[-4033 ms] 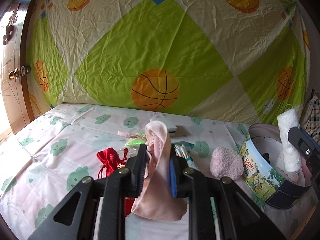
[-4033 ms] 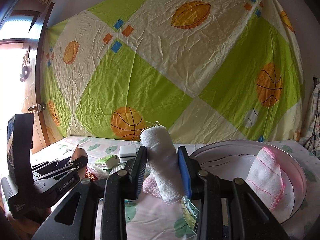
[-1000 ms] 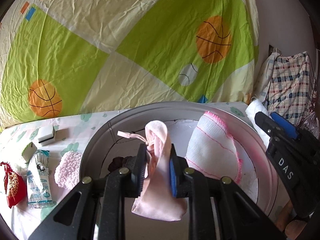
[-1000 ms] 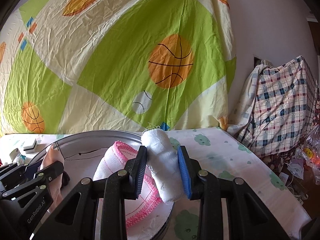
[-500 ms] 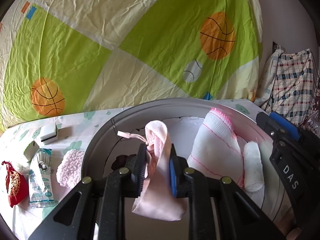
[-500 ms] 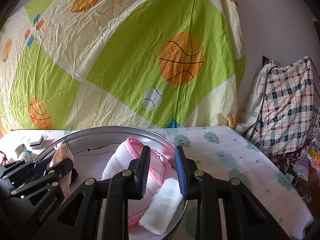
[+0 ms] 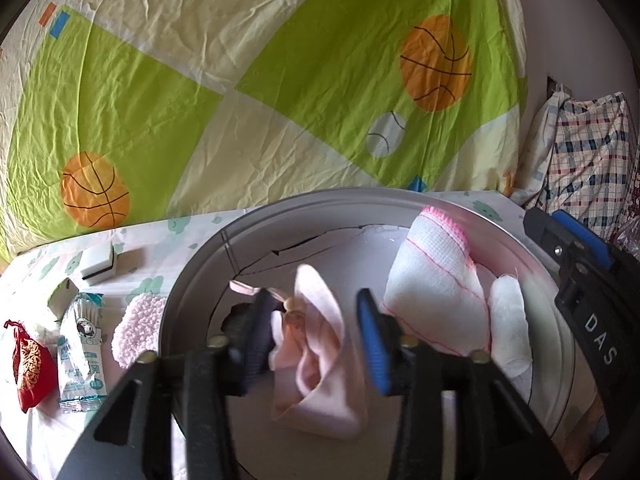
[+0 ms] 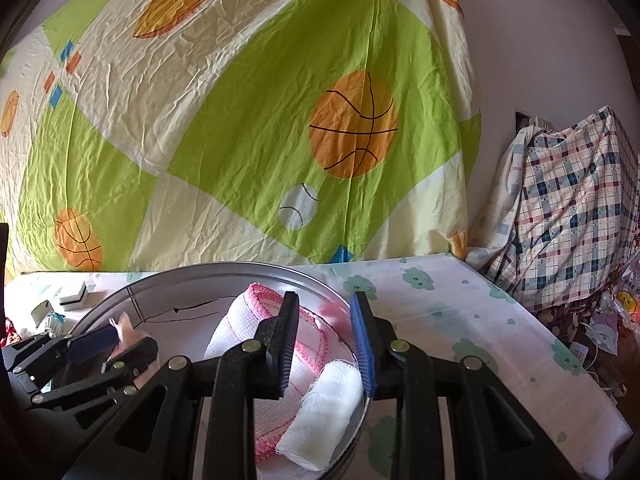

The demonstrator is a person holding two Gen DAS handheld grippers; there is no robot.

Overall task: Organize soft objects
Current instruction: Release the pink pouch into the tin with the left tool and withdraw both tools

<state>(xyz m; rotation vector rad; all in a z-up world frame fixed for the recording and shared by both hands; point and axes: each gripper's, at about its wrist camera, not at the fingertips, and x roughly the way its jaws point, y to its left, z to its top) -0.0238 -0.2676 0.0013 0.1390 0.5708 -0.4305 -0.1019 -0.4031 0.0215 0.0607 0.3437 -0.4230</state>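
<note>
Left gripper (image 7: 316, 336): jaws spread wide over the round metal tin (image 7: 192, 280). Pale pink fabric drawstring pouch (image 7: 316, 364) sits between the jaws; a gap shows on its right side, and contact with the left jaw cannot be told. Pouch is soft and folded, mouth gathered, with a pink cord and small bead at the neck; its lower end is over the tin's white floor, but whether it rests there or is mid-air cannot be told.

Right gripper (image 8: 326, 344): jaws apart, nothing between them. It hovers above the near-right rim of the same tin (image 8: 192, 272).

Tin contents:
- White waffle-weave cloth with pink stitched edging (image 7: 436, 280), bundled, leaning toward the right wall; also seen from the right wrist (image 8: 244, 320).
- White gauze bandage roll (image 8: 324, 408), lying on its side against the near rim, loose frayed end; in the left wrist view (image 7: 508, 320) it lies just right of the cloth, touching it.
- A small dark item at the left inner wall, too obscured to identify.

Outside the tin, on the cloud-print bed sheet (image 7: 132, 252), left of the tin:
- fluffy pink knitted pad (image 7: 134, 328), just beside the tin wall
- clear plastic sachet with teal print (image 7: 82, 356)
- red satin pouch with gold pattern (image 7: 30, 368)
- white block with a dark edge (image 7: 98, 266), farther back.
</note>
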